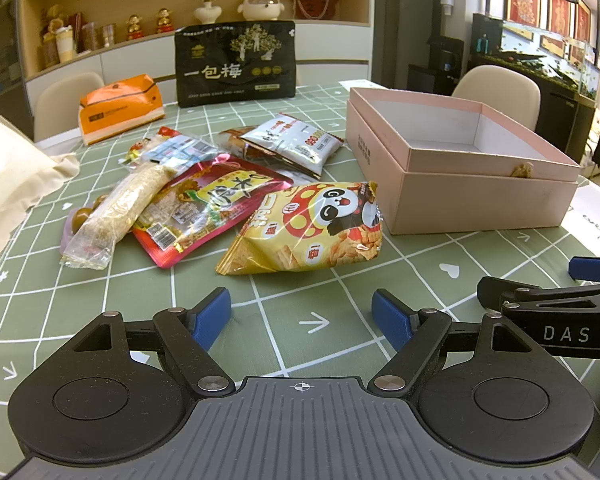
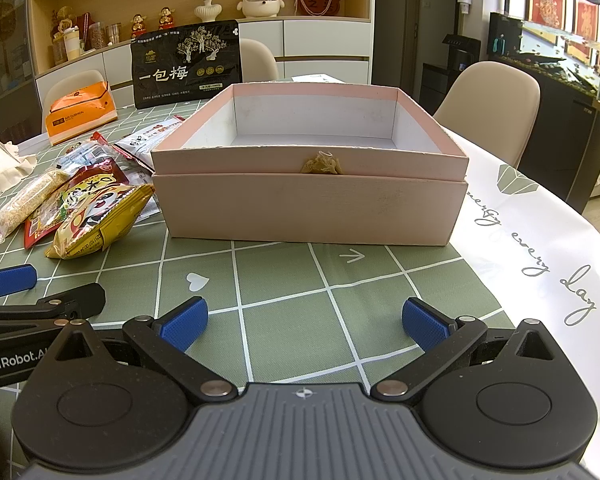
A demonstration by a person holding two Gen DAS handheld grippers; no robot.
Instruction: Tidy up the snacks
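Both grippers are the same build: the left gripper (image 1: pixel 301 316) and right gripper (image 2: pixel 305 322) have matte black linkage arms with silver rivet pins at the joints, and textured blue pads (image 1: pixel 210 316) on the fingertips. Each sits on a grey ribbed base with a small crosshair mark, flanked by two round black discs. White lettering on the sides reads "DAS" and "GenRobot.AI".

snacks (image 1: pixel 220 196) left of box (image 1: pixel 460 196)
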